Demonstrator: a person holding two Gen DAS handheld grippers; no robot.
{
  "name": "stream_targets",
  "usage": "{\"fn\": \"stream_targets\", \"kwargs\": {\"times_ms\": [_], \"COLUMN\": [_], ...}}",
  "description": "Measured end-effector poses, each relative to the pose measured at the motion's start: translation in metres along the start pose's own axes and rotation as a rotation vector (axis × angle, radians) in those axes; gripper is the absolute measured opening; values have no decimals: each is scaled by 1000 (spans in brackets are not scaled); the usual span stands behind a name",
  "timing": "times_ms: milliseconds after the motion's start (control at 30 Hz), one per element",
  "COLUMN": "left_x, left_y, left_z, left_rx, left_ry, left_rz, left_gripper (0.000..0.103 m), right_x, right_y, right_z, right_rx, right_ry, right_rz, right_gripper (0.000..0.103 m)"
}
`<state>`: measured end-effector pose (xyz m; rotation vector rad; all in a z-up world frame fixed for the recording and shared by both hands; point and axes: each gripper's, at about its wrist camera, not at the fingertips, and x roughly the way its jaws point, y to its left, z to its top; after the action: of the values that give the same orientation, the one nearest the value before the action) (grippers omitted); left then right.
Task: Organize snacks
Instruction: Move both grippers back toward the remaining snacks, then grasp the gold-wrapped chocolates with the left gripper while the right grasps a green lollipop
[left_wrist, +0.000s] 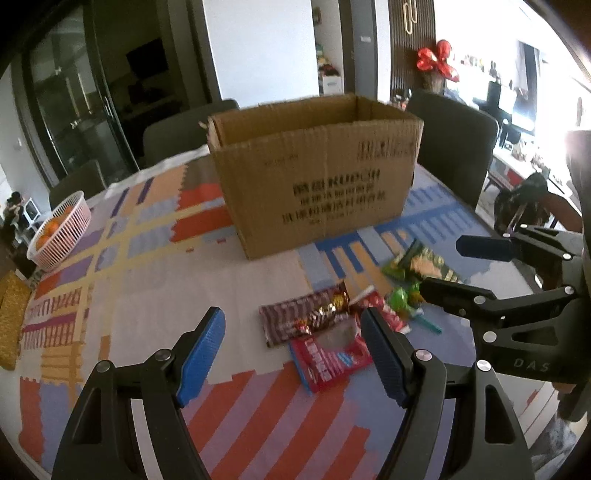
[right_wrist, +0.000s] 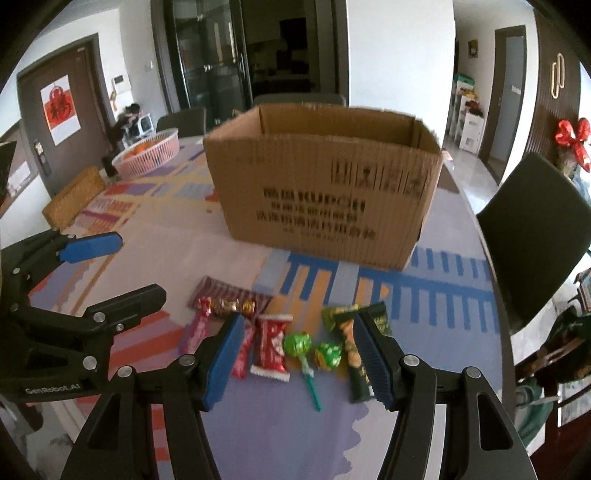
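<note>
- Two grippers are hovering over your patterned table (right_wrist: 166, 236): your left gripper (left_wrist: 293, 354) is standing spread and holding nothing, with a red packet (left_wrist: 325, 363) lying between its fingers.
- Your right gripper (right_wrist: 299, 358) is also standing spread and empty, framing a green lollipop (right_wrist: 300, 345).
- The snacks are lying in a loose row just before an open cardboard box (right_wrist: 325, 184).

Daylight glare blown out at right – motion blur, fisheye-bent edges, dark corners.
</note>
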<state>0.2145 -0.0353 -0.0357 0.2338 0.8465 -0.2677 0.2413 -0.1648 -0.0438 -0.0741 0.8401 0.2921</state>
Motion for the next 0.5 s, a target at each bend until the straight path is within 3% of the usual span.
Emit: {"fn": "stream_targets", "kwargs": {"times_ms": [500], "left_x": [50], "left_y": [-2], "left_z": [-7], "left_rx": [37], "left_ry": [92], "left_rz": [-51], "left_gripper": [75], "right_x": [46], "right_y": [-7], "right_z": [-12], "right_rx": [-14], "right_ry": [141], "right_rz": [24], "right_gripper": [48]}}
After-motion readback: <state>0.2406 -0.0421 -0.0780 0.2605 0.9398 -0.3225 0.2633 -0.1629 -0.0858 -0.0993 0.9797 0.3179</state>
